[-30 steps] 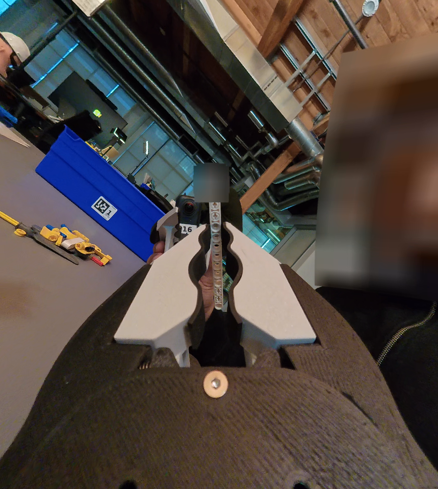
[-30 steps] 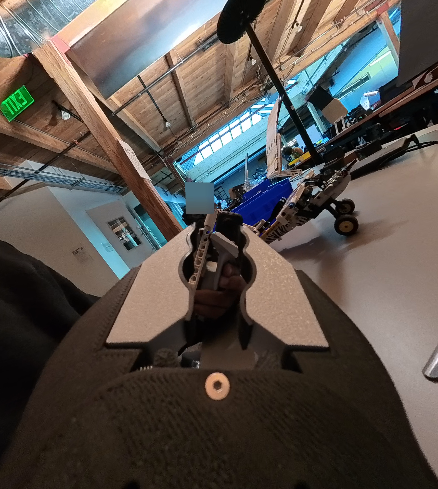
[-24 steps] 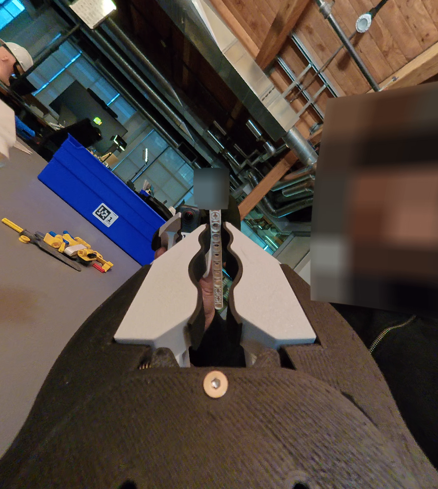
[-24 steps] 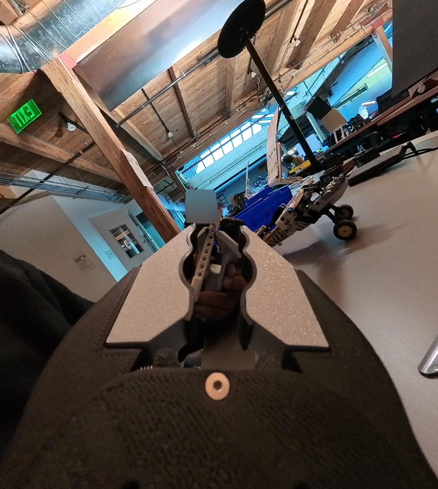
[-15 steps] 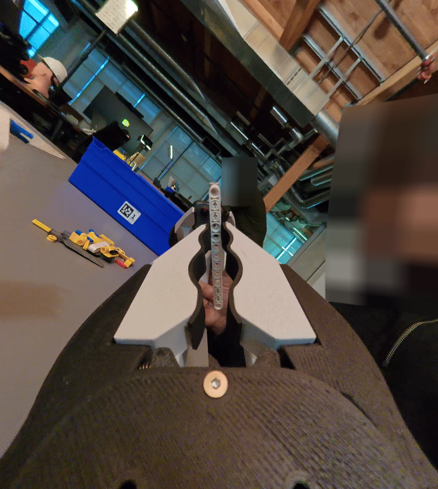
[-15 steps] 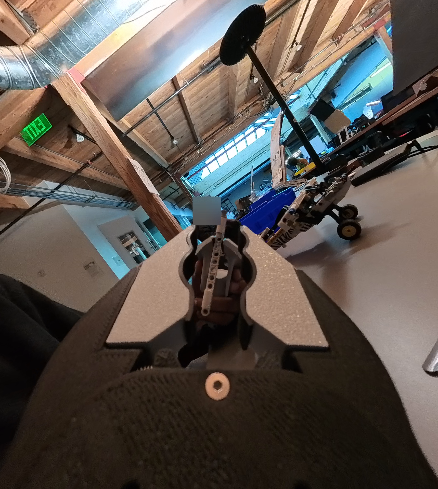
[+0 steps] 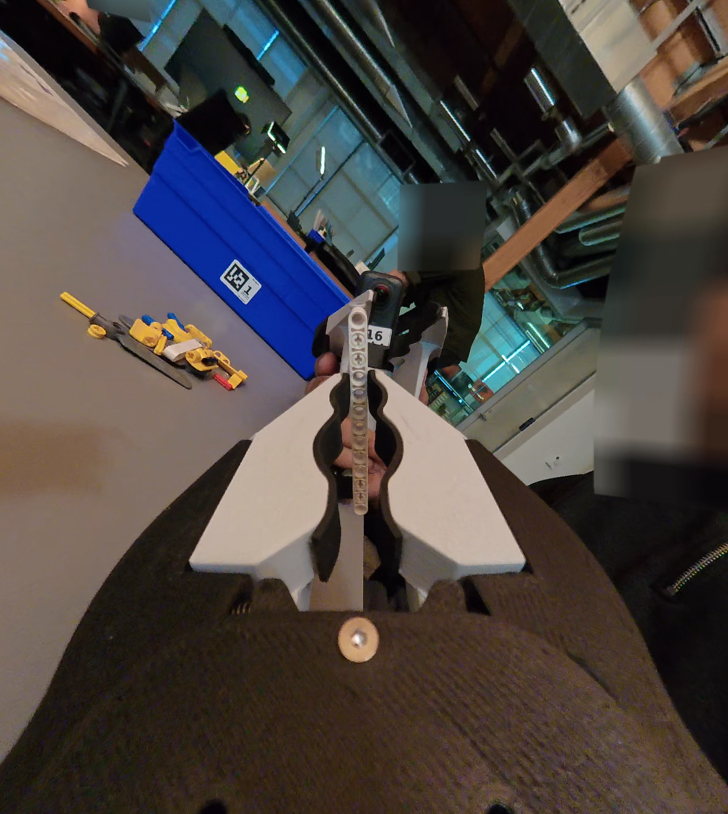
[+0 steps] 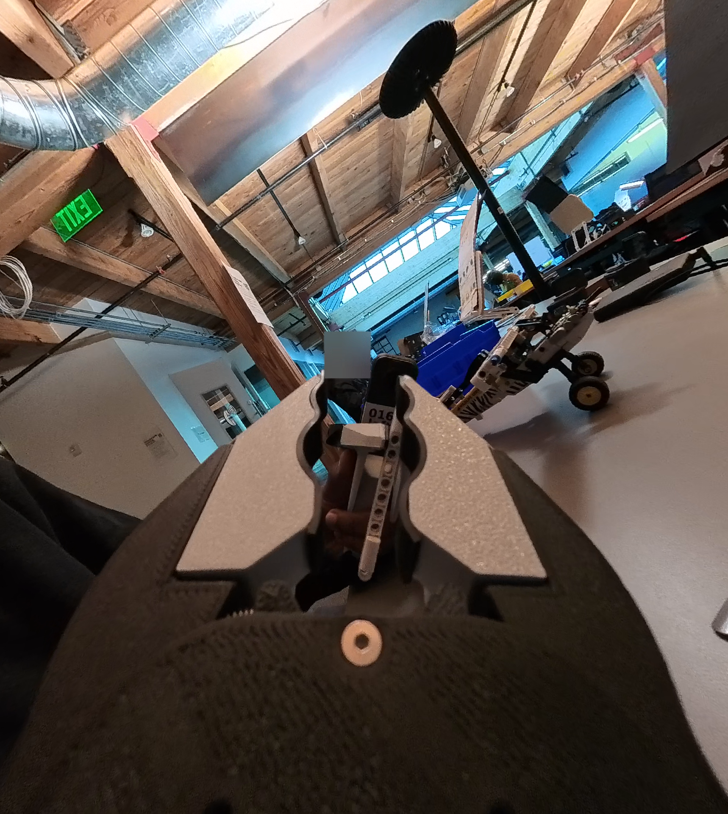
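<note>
**Q:** What does the figure show, from the largest thing down?

**A:** A grey table (image 7: 45, 264) carries a blue bin (image 7: 239, 246), which serves here as the landmark. A wheeled model (image 8: 542, 357) stands on the table just beside the bin. The left gripper (image 7: 360, 374) and the right gripper (image 8: 364, 383) face each other in the air on the near side of the bin, tips close together. A cluster of yellow parts (image 7: 168, 343) lies on the table near the bin's labelled wall. Smallest is a pale grey holed beam (image 7: 358, 423), raised clear of the table between the two grippers.

**Q:** How do the grippers stand?

**A:** The left gripper is closed on the beam, with its dark pads pressing the beam's two sides. The beam lies along the fingers, one end jutting past the tips toward the bin. The right gripper's fingers stand apart and clamp nothing. The beam shows within their gap, close by one finger, but whether it touches cannot be told.

**Q:** What could go wrong?

**A:** In my judgement, the beam is pinched at one narrow place, so a knock from the right gripper's finger on the jutting end could pivot it or slide it out, and it would drop to the table. A closure off the beam's line could lever it from the left pads. With the tips this near, the fingers themselves could also collide.
</note>
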